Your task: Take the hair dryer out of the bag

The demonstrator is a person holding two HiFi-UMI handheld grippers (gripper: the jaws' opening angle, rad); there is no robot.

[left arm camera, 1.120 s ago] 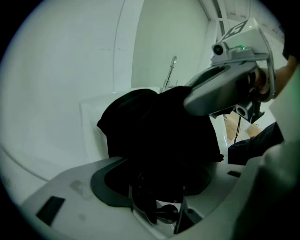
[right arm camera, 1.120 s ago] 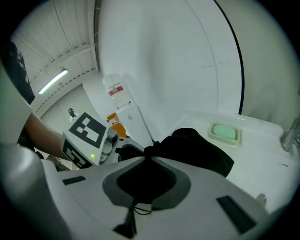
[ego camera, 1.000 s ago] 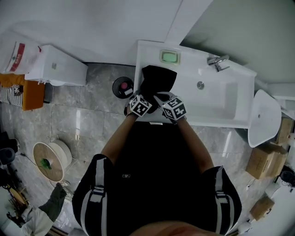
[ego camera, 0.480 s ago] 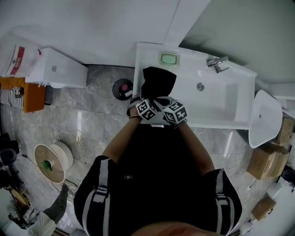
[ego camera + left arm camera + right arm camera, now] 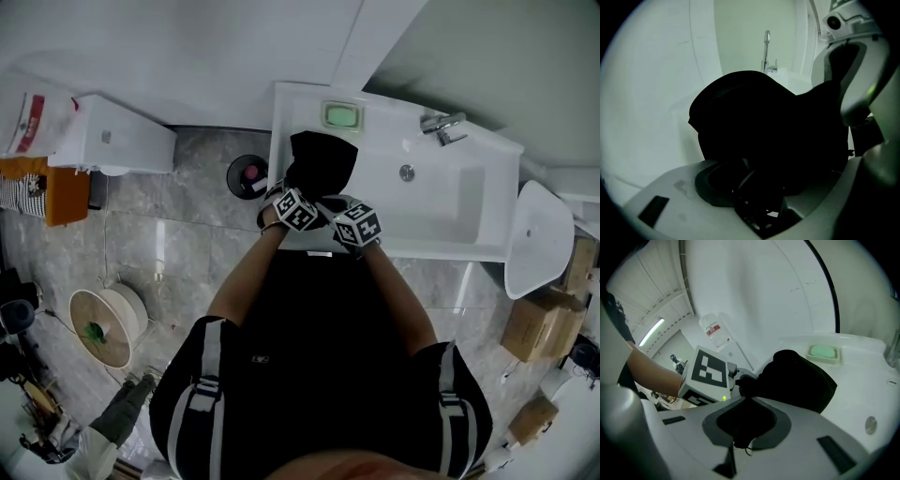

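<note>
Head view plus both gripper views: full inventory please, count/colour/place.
black bag: 1, black, on the basin's left ledge
basin: 1, white, against the wall
soap dish: 1, green, back ledge behind the bag
tap: 1, chrome, back right of the basin
round bin: 1, black, on the floor left of the basin
cardboard boxes: at least 2, brown, on the floor at far right
reel: 1, beige, on the floor at lower left
hair dryer: none visible
left gripper: 1, grey-white, fingers shut on the bag
right gripper: 1, grey-white, fingers shut on the bag's fabric
</note>
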